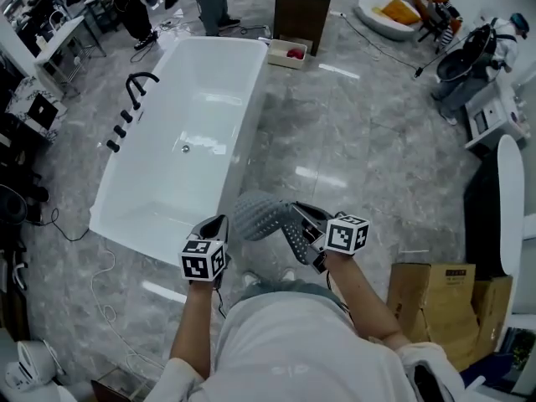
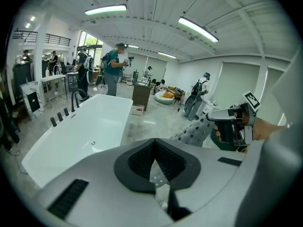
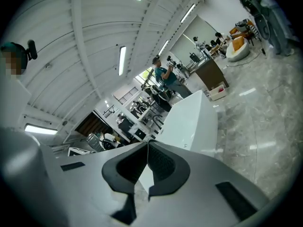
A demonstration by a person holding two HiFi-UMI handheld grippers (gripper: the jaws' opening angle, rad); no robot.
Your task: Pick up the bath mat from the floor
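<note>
The bath mat (image 1: 261, 216) is grey, soft and dotted with holes. It hangs off the floor in front of the person, bunched between both grippers. My left gripper (image 1: 219, 223) is shut on the mat's left edge. A thin strip of mat (image 2: 159, 178) shows pinched between its pads. My right gripper (image 1: 300, 211) is shut on the right side, and a flap of mat (image 1: 298, 243) droops below it. In the left gripper view the mat (image 2: 195, 131) runs across to the right gripper (image 2: 231, 121). A pale sliver of mat (image 3: 141, 179) sits in the right jaws.
A white bathtub (image 1: 180, 153) with black taps (image 1: 134, 99) stands just ahead on the left. Cardboard boxes (image 1: 444, 308) sit at the right. A dark cabinet (image 1: 303, 7) and a small open box (image 1: 289, 54) are behind the tub. People stand at the far end. The floor is grey marble.
</note>
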